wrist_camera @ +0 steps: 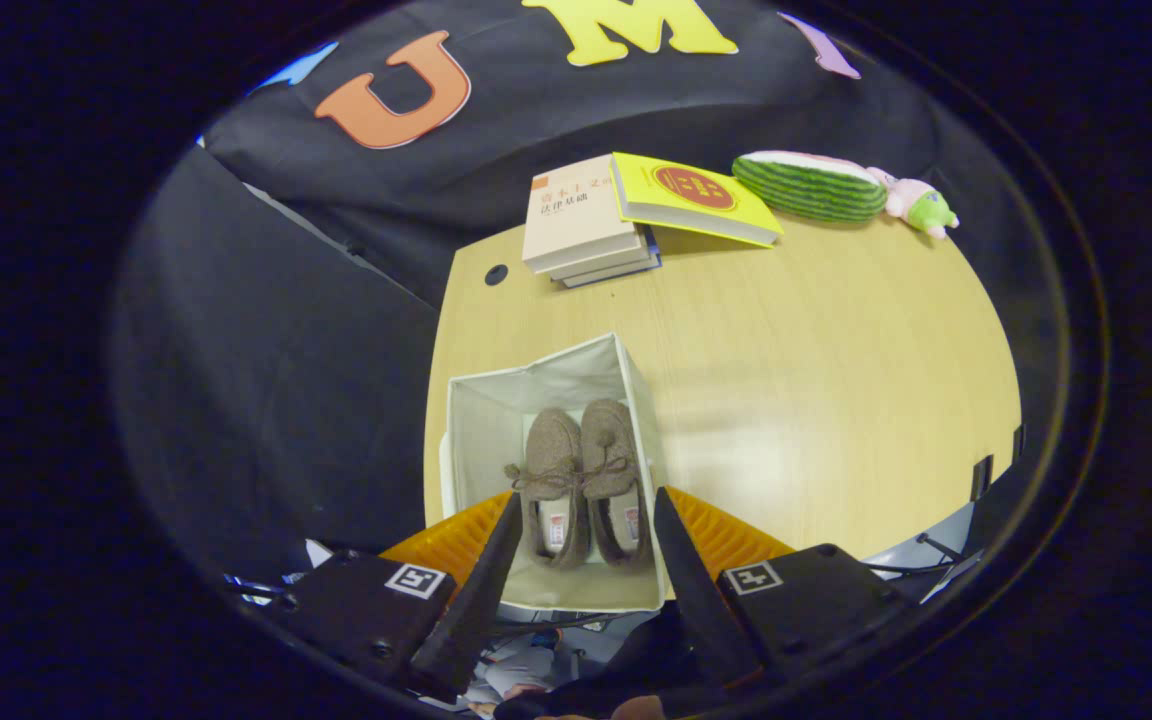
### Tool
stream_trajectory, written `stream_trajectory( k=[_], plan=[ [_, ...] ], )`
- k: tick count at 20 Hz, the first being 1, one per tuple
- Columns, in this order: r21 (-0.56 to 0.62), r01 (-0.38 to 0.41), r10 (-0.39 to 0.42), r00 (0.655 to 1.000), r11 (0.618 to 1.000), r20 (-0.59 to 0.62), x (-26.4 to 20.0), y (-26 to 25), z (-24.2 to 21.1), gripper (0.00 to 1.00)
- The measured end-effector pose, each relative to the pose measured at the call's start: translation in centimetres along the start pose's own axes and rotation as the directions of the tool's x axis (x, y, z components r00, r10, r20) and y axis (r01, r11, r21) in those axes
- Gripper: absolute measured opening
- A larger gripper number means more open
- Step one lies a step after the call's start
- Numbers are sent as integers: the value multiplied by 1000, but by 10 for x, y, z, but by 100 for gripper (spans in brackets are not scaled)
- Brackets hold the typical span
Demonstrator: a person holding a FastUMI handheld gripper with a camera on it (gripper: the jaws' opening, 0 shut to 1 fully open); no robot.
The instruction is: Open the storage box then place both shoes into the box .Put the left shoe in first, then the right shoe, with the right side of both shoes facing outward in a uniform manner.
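Observation:
A pale fabric storage box (496,420) stands open on the wooden table (816,380), near its left front edge. Two brown felt shoes lie side by side inside it, toes pointing away from me: the left one (551,470) and the right one (611,465), their laces meeting in the middle. My gripper (586,515) hovers well above the box, looking down into it. Its fingers are spread wide and hold nothing, and the box and shoes appear in the gap between them from above.
A stack of books (586,220) with a yellow book (691,195) leaning on it lies at the table's far side. A watermelon-slice plush (811,185) and a small pink-green plush (921,205) lie to its right. A cable hole (496,274) marks the far left corner.

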State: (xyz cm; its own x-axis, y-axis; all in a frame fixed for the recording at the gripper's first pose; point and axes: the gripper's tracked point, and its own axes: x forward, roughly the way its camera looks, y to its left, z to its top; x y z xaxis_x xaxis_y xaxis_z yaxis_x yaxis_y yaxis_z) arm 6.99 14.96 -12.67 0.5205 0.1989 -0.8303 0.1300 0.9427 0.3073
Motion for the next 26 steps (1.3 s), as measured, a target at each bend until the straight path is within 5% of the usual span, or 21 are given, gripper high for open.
stream_trajectory(
  k=[8,15,18,22,26],
  plan=[
    [-58,28,-10,960,998,280,-52,2,17,86],
    [-86,52,-1,860,995,510,-106,-5,17,86],
    [-99,84,-9,807,992,591,-135,-16,13,100],
    [-99,136,-36,745,986,666,-151,-44,3,100],
    [-97,148,-41,723,984,689,-153,-62,-8,100]
  ],
)
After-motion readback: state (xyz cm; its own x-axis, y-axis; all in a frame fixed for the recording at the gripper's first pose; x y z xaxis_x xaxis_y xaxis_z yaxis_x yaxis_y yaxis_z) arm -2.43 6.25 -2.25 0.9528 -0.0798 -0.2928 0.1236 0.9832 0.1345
